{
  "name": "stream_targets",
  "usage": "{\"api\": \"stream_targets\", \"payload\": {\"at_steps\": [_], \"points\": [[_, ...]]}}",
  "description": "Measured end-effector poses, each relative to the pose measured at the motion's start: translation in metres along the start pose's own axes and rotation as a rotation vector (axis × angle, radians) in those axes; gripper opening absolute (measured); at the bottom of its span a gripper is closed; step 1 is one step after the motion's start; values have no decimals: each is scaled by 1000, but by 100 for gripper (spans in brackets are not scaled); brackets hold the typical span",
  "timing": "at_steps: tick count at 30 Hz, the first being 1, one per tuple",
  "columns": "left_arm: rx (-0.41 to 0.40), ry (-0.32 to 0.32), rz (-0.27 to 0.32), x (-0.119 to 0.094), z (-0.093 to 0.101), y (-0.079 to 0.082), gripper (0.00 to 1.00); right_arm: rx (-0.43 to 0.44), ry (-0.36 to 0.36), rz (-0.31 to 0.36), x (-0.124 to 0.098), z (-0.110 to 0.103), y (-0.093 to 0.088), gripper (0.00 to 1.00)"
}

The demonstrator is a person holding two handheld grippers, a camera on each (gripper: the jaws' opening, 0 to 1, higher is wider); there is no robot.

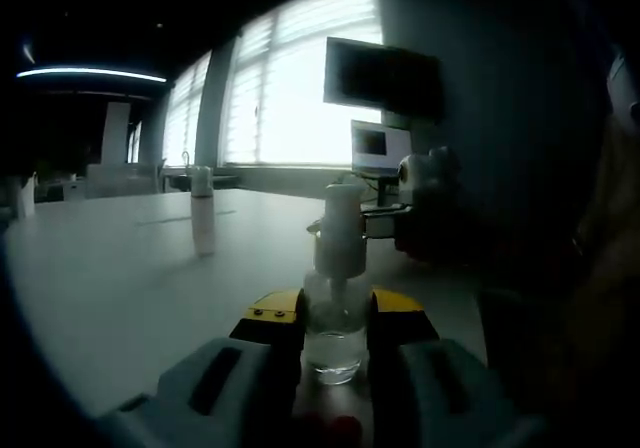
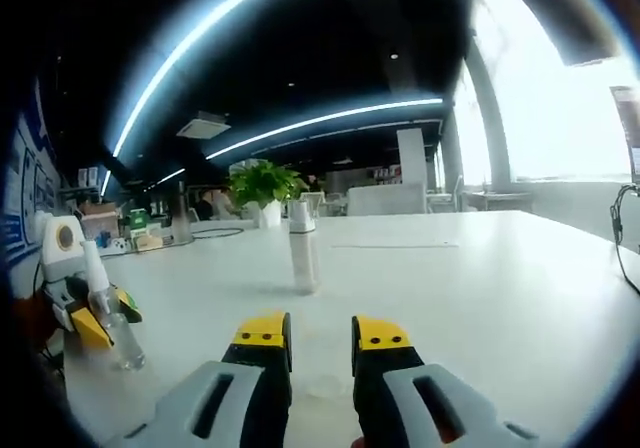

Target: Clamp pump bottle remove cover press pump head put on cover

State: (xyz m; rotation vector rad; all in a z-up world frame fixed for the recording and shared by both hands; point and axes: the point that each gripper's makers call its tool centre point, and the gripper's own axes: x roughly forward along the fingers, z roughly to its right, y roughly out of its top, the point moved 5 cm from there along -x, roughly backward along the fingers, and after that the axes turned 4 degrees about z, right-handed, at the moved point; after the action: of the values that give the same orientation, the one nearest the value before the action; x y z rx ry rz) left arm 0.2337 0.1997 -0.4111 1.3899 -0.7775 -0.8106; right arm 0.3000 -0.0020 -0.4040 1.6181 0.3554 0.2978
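Low in the left gripper view, my left gripper (image 1: pixel 335 333) pinches the pump bottle (image 1: pixel 336 298) between its yellow-tipped jaws, holding the clear body upright at the bottom centre of the frame; the white pump head (image 1: pixel 340 230) rises above the jaws with its nozzle toward the left. Just right of the head, at mid-frame, my right gripper (image 1: pixel 425 218) sits dark against the wall, near the bottle, though I cannot tell whether it touches. A second slim bottle (image 1: pixel 203 211) stands well apart on the white table (image 1: pixel 110 278), left of centre.

Bottom centre of the right gripper view, my right gripper (image 2: pixel 320 343) has its jaws spread with bare tabletop in the gap, nothing held. At the lower left of that frame my left gripper (image 2: pixel 85 313) grips the pump bottle (image 2: pixel 112 323). The slim bottle (image 2: pixel 303 248) stands at mid-frame, a potted plant (image 2: pixel 262 186) behind it
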Motion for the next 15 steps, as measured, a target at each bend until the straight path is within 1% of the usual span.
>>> {"api": "stream_targets", "payload": {"at_steps": [9, 15], "points": [[2, 1, 1, 0, -1, 0, 16, -9, 8, 24, -3, -4, 12, 18], [1, 2, 1, -1, -1, 0, 16, -12, 20, 35, -7, -11, 17, 16]]}}
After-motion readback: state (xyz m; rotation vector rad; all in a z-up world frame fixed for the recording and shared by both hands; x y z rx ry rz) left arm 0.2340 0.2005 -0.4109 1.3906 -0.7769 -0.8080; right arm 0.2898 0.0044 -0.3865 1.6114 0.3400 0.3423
